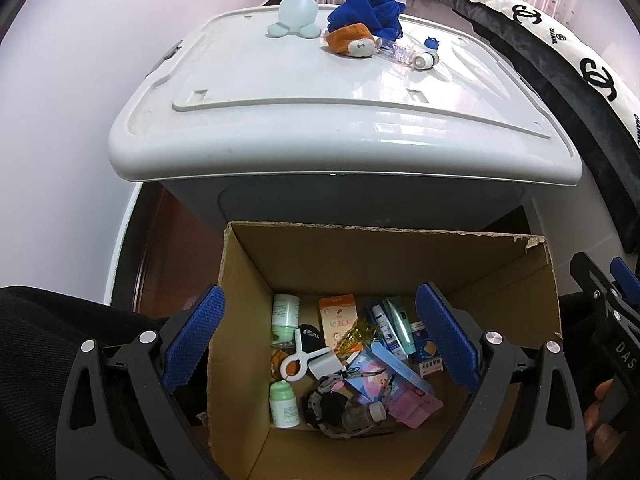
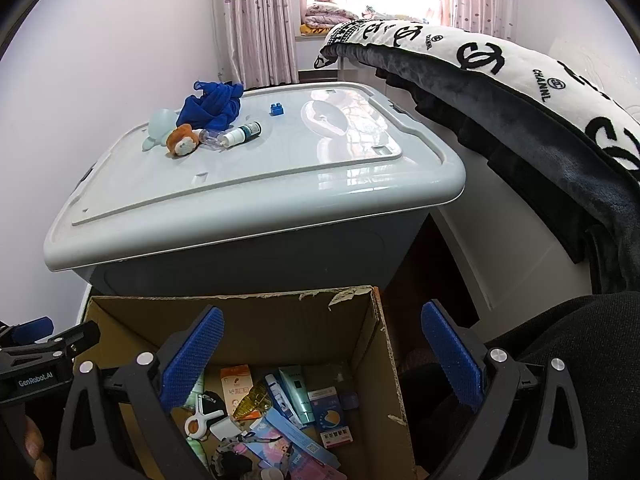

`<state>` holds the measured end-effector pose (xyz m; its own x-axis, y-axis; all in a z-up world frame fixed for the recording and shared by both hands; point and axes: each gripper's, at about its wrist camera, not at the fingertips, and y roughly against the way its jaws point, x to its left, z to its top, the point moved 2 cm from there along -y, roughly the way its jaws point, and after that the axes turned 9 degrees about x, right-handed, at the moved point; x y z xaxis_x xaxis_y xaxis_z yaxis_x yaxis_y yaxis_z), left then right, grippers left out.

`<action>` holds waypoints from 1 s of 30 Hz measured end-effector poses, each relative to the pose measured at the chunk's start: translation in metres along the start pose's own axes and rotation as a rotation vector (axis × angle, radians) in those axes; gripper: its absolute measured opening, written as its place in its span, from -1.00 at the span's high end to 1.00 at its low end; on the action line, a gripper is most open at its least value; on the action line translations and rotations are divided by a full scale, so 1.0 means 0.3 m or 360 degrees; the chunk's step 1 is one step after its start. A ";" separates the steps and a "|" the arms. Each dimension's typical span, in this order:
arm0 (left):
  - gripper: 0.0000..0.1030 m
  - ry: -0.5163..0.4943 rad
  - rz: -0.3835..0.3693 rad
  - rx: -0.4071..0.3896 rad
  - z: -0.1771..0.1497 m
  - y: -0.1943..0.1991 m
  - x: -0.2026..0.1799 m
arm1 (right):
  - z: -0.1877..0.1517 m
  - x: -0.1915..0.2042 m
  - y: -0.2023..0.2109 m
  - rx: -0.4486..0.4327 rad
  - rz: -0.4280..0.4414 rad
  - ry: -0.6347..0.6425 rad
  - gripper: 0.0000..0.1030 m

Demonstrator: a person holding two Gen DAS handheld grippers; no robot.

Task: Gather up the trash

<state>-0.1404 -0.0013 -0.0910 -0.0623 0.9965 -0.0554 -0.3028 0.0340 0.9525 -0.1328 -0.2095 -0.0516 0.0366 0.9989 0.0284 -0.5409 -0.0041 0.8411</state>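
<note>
An open cardboard box (image 1: 500,280) (image 2: 280,320) sits on the floor, holding several discarded packets, tubes and small bottles. My left gripper (image 1: 320,340) is open and empty above the box. My right gripper (image 2: 320,360) is open and empty over the box's right side. On the grey bin lid (image 1: 280,120) (image 2: 280,168) lie a blue mesh cloth (image 1: 368,12) (image 2: 212,104), an orange plush toy (image 1: 352,40) (image 2: 182,140), a clear plastic vial (image 1: 400,52) (image 2: 210,138), a small dropper bottle (image 2: 244,133) and a pale blue toy (image 1: 296,16) (image 2: 158,124).
A small blue brick (image 2: 276,109) lies on the lid's far part. A black-and-white logo blanket (image 1: 560,40) (image 2: 520,92) drapes over furniture on the right. A white wall is on the left, curtains and a window at the back.
</note>
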 end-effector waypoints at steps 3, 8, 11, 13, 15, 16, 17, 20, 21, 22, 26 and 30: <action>-0.82 -0.0006 0.0001 0.0002 0.000 -0.002 -0.003 | 0.000 0.000 0.000 -0.0001 0.0000 0.0001 -0.90; -0.82 0.0000 0.0000 0.0006 -0.001 -0.004 -0.004 | -0.001 -0.002 -0.002 0.0001 -0.0002 0.0001 -0.90; -0.82 0.0000 0.0001 0.0004 -0.002 -0.003 -0.002 | 0.000 0.000 -0.002 0.0001 -0.0002 0.0002 -0.90; -0.82 -0.0001 -0.0001 0.0006 -0.001 -0.004 -0.002 | -0.003 -0.004 -0.004 0.0001 -0.0003 0.0003 -0.90; -0.82 -0.0003 -0.0001 0.0009 -0.002 -0.004 -0.003 | -0.003 -0.003 -0.004 0.0002 -0.0003 0.0002 -0.90; -0.82 -0.0005 0.0001 0.0010 -0.002 -0.004 -0.003 | -0.003 -0.002 -0.004 0.0003 -0.0004 0.0002 -0.90; -0.82 -0.0007 0.0003 0.0010 -0.002 -0.005 -0.003 | -0.004 -0.004 -0.005 0.0005 -0.0005 0.0003 -0.90; -0.82 -0.0008 0.0005 0.0010 -0.002 -0.005 -0.003 | -0.006 -0.005 -0.006 0.0005 -0.0007 0.0005 -0.90; -0.82 -0.0008 0.0003 0.0010 -0.002 -0.005 -0.004 | -0.005 -0.004 -0.006 0.0005 -0.0006 0.0004 -0.90; -0.82 -0.0007 0.0002 0.0010 -0.002 -0.004 -0.003 | -0.005 -0.004 -0.007 0.0006 -0.0006 0.0004 -0.90; -0.82 -0.0009 0.0001 0.0014 -0.002 -0.006 -0.003 | -0.006 -0.005 -0.007 0.0008 -0.0007 0.0005 -0.90; -0.82 -0.0009 0.0000 0.0015 -0.003 -0.008 -0.005 | -0.006 -0.004 -0.007 0.0009 -0.0011 0.0005 -0.90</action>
<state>-0.1406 -0.0029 -0.0934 -0.0570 0.9969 -0.0540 -0.2938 0.0349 0.9552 -0.1331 -0.2106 -0.0544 0.0376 0.9991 0.0213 -0.5359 0.0022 0.8443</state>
